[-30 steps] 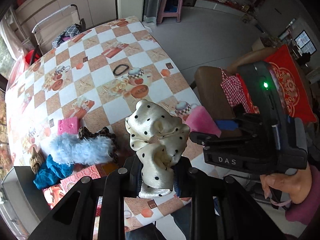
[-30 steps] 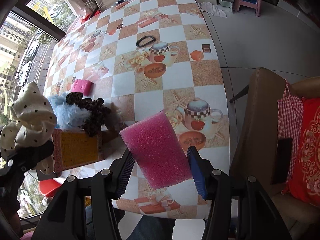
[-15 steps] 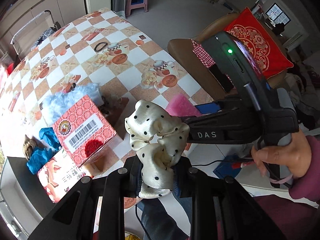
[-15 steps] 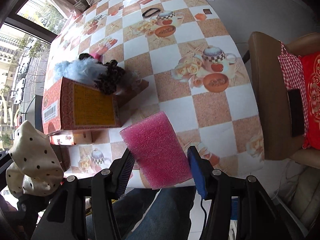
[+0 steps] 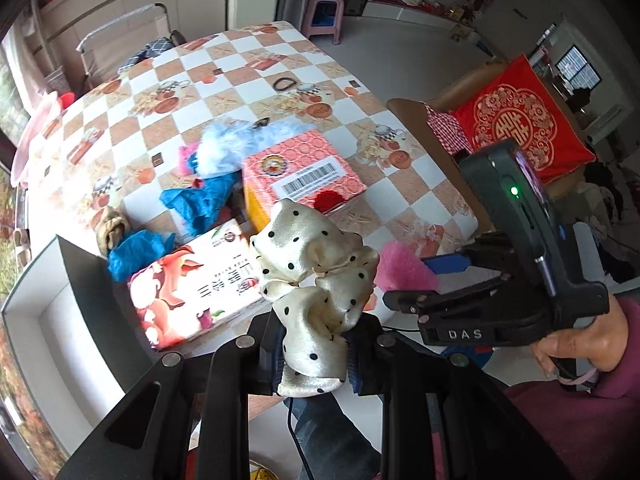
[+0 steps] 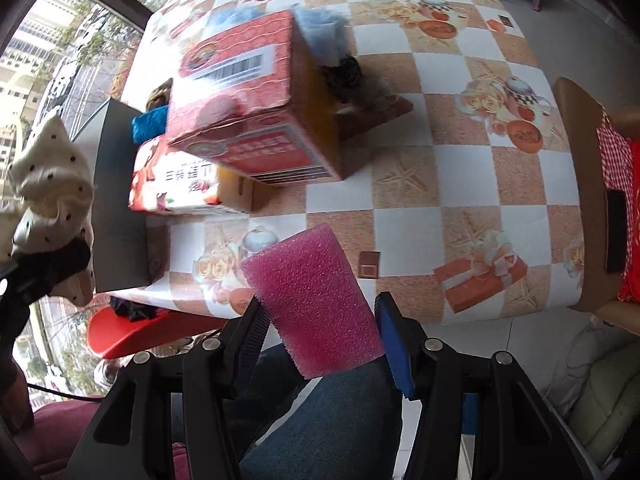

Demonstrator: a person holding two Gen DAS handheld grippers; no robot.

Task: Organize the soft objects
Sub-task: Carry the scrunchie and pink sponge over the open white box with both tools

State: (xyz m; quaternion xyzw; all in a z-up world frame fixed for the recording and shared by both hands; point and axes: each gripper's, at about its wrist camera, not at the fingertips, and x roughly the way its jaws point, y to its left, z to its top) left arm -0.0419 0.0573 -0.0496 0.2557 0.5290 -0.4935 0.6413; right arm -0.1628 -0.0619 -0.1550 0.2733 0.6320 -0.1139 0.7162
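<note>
Both hands are loaded and up off the table! The left gripper [image 5: 314, 354] is pinching a cream polka-dot scrunchie [image 5: 314, 276], its satin folds billowing above the jaws. The right gripper [image 6: 320, 332] is clamped on a pink sponge [image 6: 310, 300], held up in front of the checked tablecloth [image 6: 460, 184].

The landmark is the red barcode box [image 5: 304, 170]. Just in front of it, nearer the person, lies a white peach-print carton [image 5: 192, 284]. Behind the red box sits a pale blue fluffy item [image 5: 232, 142], with blue cloth [image 5: 200, 200] beside the box and a black hair tie [image 5: 283, 84] well beyond it.

My read: this is the carry toward a drop-off, probably the grey bin [image 5: 48, 304] beside the peach carton, though that's a guess. To do it well, keep both pinches firm until each piece is above its spot; the scrunchie is slippery and floppy, so lower it close before letting go, and release one hand at a time.

The left wrist view gives the blue cloth and a tan scrunchie [image 5: 111, 228] past the carton. The right wrist view alone shows a dark leopard-print piece [image 6: 344, 74] tucked behind the red box and a small brown square [image 6: 369, 265] printed or lying near the sponge, I cannot tell which.
</note>
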